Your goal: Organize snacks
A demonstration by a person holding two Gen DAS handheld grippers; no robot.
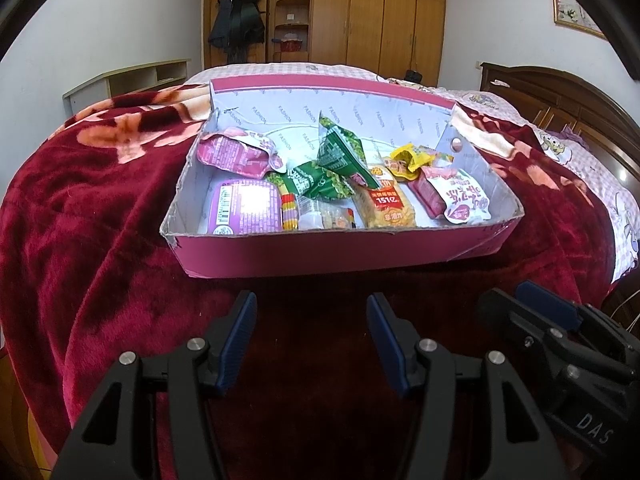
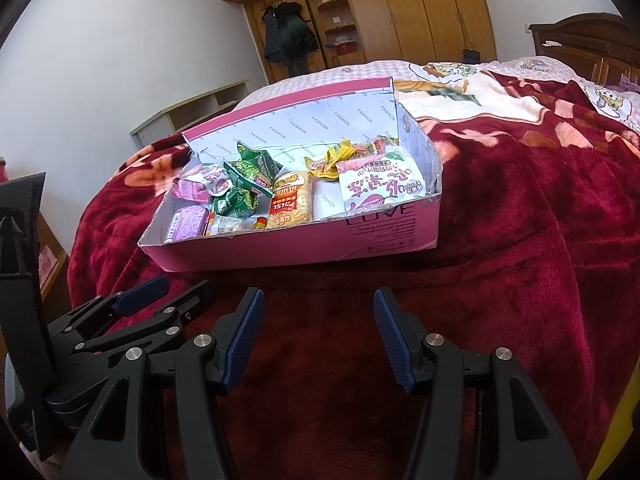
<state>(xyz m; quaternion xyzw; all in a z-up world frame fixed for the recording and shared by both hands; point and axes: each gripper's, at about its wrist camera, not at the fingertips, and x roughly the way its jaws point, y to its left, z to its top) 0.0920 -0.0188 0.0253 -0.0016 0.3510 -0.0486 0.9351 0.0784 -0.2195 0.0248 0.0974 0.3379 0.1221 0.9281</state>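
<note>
A pink cardboard box sits on a dark red plush blanket and serves as the landmark. Its white lining repeats the word "FASHION", and its near outer wall in the right wrist view reads "LOVE" above small print too fine to read.

All the snacks lie inside the box. Two green packets sit at its middle, one propped on the other. Just right of them lies one yellow noodle pack with a red label reading "151亿". At the box's right end rests one pink-and-white pouch with large Chinese characters, and behind it one small yellow packet. At the left end lie one purple tub and, behind it, one pink pouch.

The left gripper and the right gripper hover before the box's near wall, each with jaws parted and nothing between them.
</note>
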